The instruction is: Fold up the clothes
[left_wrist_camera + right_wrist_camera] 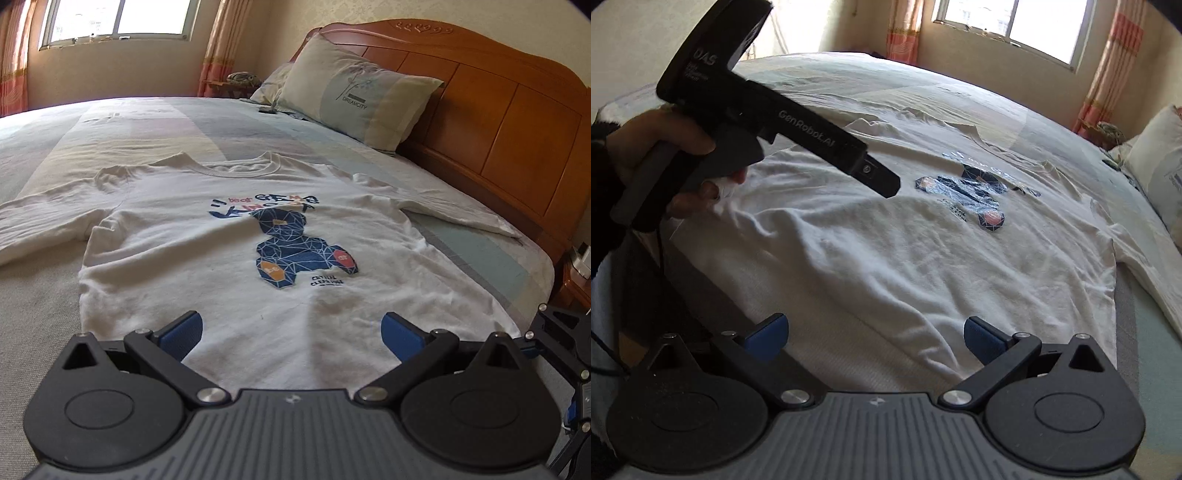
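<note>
Now, the white cotton long-sleeved T-shirt [207, 236] lies flat, soft and limp; both your left gripper [291, 332] and right gripper [873, 332] gape wide, empty, near the hem.

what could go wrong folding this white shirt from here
Both open grippers, left gripper and right gripper, sit at the hem of the white long-sleeved bear-print shirt. A pinch may catch the pale striped bedsheet underneath. The wrinkled body fabric could fold unevenly. The long sleeve lies spread toward the bed edge and may drag.
</note>
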The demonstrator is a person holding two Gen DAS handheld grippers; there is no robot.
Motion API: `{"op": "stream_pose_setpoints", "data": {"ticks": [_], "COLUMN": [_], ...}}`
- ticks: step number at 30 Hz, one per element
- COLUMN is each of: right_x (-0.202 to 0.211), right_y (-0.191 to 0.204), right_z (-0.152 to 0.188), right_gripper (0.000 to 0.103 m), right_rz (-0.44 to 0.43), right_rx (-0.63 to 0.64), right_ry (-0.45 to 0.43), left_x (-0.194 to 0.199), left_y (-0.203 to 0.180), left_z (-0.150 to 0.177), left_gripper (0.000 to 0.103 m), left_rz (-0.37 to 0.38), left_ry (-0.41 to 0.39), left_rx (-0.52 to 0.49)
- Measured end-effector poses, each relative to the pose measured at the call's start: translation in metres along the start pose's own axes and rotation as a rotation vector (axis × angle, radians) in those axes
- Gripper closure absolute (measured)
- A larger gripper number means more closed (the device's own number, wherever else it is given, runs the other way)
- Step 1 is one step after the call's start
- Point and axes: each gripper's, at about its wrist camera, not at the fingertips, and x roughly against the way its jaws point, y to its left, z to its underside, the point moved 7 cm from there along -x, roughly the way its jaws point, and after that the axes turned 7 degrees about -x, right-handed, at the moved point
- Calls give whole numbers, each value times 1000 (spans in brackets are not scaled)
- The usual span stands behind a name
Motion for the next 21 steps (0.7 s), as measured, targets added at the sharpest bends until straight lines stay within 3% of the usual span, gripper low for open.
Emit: {"op": "stream_pose_setpoints", "data": {"ticks": [6,13,18,21], "right_x": [0,28,23,27], "right_y": [11,-20,-21,-26], "right_z": [13,-9,-12,-10], "right_gripper": [0,0,0,0], "right_rz": [188,223,258,259], "right_rx": [277,162,198,189], "right_ry": [-28,-161,-186,-195], "left_x": [29,40,22,24], "left_y": [-36,-79,-90,-91], "left_z": [4,33,45,40], "left_gripper": [1,1,1,1], "left_rz": [5,7,-127,-132], "left_ry": [-2,98,155,149], "left_rx": [-128,-323,-456,-485]}}
